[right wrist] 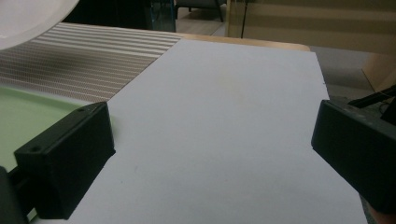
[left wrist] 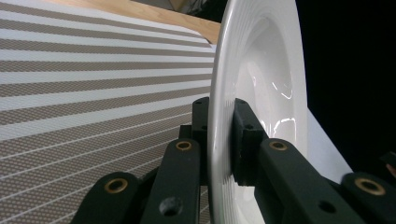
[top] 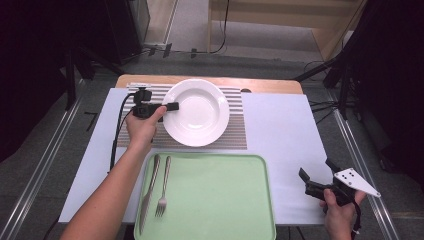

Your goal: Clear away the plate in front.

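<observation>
Plate: a white deep plate (top: 196, 112) on the striped placemat (top: 235, 135) at the far middle of the table, its left edge taken by the left gripper (top: 171, 106).
Grip: in the left gripper view the two black jaws are clamped on the plate's rim (left wrist: 219, 116), one pad under it and one on the glazed inside.
How it will handle: I'd judge it stiff, glossy and slippery, fairly heavy for a pinch at one edge, and breakable if it drops. The flat rim is the only sensible place to hold, as deep in the jaws as it will go.
Risk: held from one side, it may sag or swing.
Right gripper (top: 320, 176): resting off at the near right corner, jaws wide apart over the bare white table cover (right wrist: 224, 135), nothing between them.
Tray: a green tray (top: 215, 200) just in front of the placemat, with a knife (top: 149, 192) and fork (top: 162, 187) side by side along its left.
</observation>
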`<state>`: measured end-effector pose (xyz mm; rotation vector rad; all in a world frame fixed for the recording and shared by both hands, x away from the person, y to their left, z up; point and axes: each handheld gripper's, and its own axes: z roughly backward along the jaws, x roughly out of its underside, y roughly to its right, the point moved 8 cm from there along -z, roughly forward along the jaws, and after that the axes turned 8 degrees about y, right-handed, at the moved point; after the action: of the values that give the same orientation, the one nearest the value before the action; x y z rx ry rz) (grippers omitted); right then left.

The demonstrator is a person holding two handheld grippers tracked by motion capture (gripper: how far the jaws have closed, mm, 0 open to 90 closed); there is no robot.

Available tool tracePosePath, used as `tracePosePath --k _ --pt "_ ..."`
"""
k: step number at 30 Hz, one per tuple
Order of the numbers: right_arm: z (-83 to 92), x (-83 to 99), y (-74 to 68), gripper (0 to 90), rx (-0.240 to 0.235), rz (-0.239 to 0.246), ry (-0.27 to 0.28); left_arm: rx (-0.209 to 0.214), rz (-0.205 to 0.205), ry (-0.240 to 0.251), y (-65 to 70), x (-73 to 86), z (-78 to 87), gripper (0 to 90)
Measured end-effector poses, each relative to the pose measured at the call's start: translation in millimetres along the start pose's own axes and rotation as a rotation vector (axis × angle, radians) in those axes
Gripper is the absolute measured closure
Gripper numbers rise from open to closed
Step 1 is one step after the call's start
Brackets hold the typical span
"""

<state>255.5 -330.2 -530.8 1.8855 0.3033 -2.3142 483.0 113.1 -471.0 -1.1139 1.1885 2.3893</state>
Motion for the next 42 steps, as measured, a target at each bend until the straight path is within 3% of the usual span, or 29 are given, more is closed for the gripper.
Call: tracePosePath --k 24,42 --pt "0.0 -1.5 -1.4 0.0 -0.001 -0.002 0.008 0.036 -0.04 -0.046 25.0 30.1 7.8 81.5" --pt "0.2 -1.7 -1.3 0.0 -0.003 0.015 0.01 0.115 -0.042 -0.077 50.3 55.4 21.6 81.5"
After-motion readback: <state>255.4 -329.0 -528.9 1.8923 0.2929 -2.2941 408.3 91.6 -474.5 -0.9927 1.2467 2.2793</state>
